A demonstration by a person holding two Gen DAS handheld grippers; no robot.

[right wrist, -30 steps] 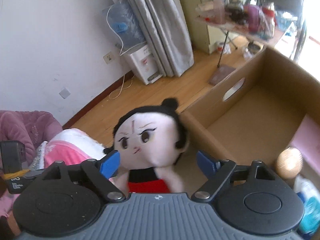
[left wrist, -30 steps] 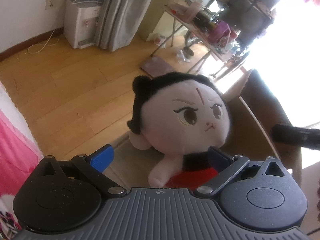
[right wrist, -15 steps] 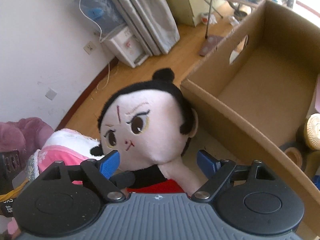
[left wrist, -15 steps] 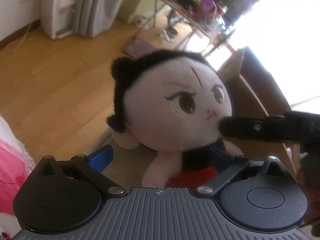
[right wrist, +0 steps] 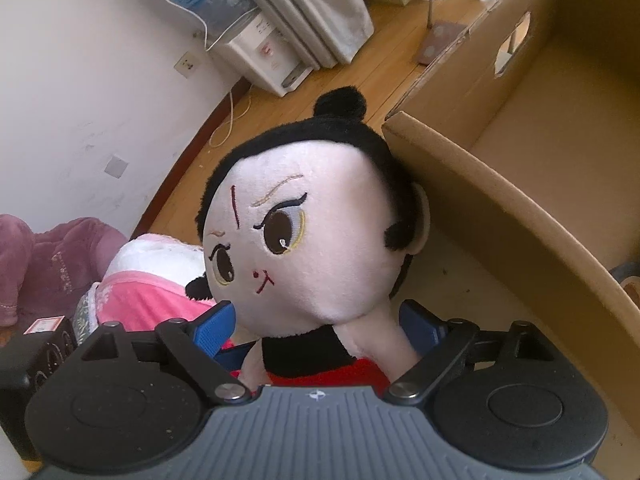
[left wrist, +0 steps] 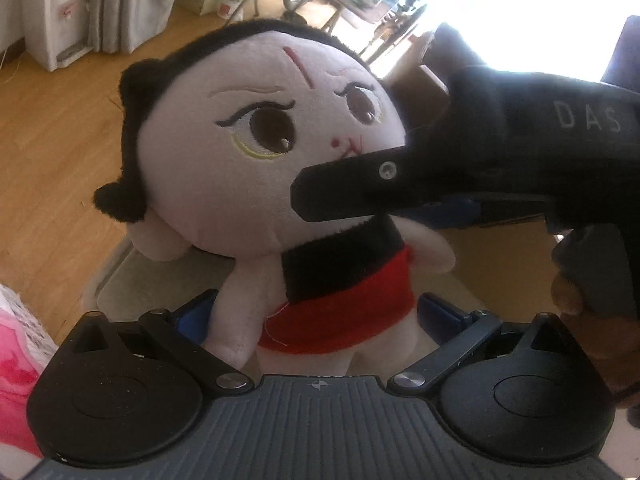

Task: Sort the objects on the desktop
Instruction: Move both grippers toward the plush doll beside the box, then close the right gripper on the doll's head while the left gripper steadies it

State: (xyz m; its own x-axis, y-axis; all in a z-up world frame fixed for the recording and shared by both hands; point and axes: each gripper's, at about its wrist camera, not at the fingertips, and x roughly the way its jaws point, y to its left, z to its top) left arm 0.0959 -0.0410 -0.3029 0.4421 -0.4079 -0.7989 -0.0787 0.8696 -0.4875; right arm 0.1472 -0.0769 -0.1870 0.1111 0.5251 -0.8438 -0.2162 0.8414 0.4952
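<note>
A plush doll (left wrist: 256, 168) with black hair, a pale face and a red skirt sits upright on the beige table top. My left gripper (left wrist: 320, 312) is open, its blue fingertips either side of the doll's legs and skirt. My right gripper (right wrist: 318, 324) straddles the doll (right wrist: 316, 248) at the neck. Its jaws are opening, and its pads do not visibly press the doll. In the left wrist view, one black finger (left wrist: 340, 192) of the right gripper crosses the doll's chin, while the other is hidden behind the doll.
An open cardboard box (right wrist: 500, 208) stands right beside the doll's head. A pink and white cloth (right wrist: 148, 280) and a purple garment (right wrist: 48, 256) lie to the left. Beyond the table edge are a wooden floor and a white water dispenser (right wrist: 264, 56).
Both grippers have come down and closer around the doll, which now fills more of each view. The right gripper's finger has moved in across the doll's chin.
</note>
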